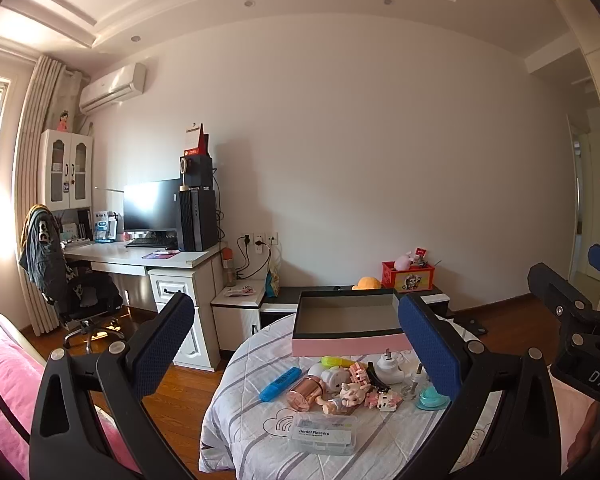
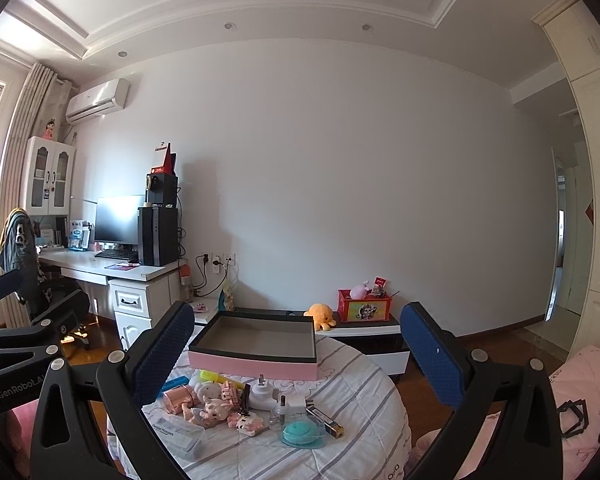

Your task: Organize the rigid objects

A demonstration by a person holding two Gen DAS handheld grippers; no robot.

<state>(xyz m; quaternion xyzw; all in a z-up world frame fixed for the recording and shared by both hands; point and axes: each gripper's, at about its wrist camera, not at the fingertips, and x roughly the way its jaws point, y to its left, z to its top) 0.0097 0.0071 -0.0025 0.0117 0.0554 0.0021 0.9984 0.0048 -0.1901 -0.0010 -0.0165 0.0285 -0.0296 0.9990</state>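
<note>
The left gripper (image 1: 296, 340) has its blue-padded fingers (image 1: 162, 340) spread wide with nothing between them; the right gripper (image 2: 296, 344) likewise holds its blue-padded fingers (image 2: 432, 354) wide apart and empty. Both hang above the near edge of the round bench covered with a white striped quilted cloth (image 2: 360, 396), not touching anything.

At the bench's far edge sits the shallow open rectangular box with pink sides and a black rim (image 2: 256, 364), its grey inside bare. In front of it, around the middle of the bench, lies a cluster of small things: a blue highlighter pen (image 1: 280, 384), a rose-gold metallic cylinder (image 1: 306, 392), a pink-and-white doll figurine (image 1: 346, 398), a white plug-in adapter (image 2: 262, 394) and a teal round lidded case (image 2: 302, 432). A clear plastic box labelled Dental Flossers (image 1: 324, 434) lies at the near edge.
</note>
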